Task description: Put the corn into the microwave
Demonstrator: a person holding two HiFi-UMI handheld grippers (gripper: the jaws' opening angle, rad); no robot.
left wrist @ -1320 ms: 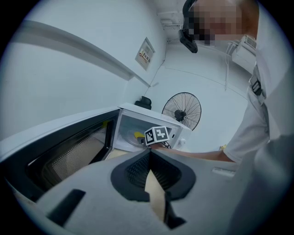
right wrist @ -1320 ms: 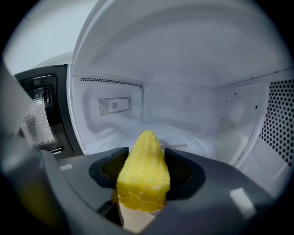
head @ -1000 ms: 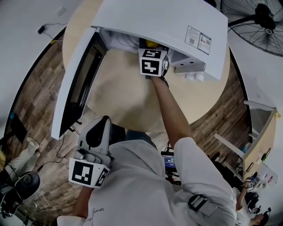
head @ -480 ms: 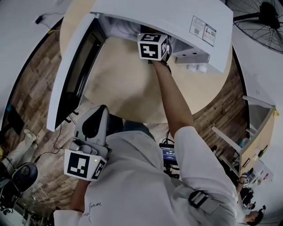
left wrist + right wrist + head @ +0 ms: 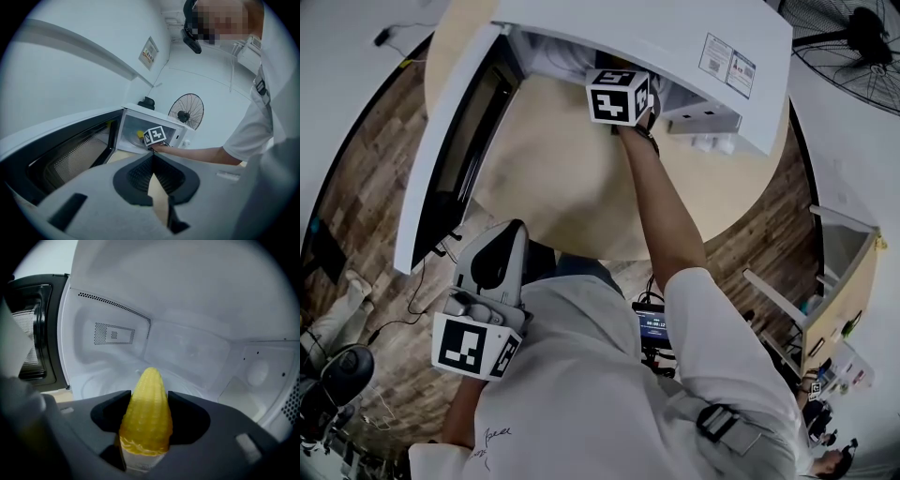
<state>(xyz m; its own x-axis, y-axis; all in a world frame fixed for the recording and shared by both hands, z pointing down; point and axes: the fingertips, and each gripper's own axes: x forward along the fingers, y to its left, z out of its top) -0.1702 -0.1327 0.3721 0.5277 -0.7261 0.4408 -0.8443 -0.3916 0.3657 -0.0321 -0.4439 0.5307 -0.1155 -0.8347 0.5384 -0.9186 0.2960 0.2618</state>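
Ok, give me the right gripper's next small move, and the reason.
The right gripper is shut on the corn, which is inside the open microwave and seems to hang just above its floor. So probably lower it slightly until the corn rests there. Letting go now might drop it.

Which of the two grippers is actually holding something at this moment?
The right gripper: it is shut on the corn, reaching into the microwave. The left gripper is shut on nothing, back by the person's body.

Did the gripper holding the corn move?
Yes. The right gripper went slightly deeper into the microwave, carrying the corn.
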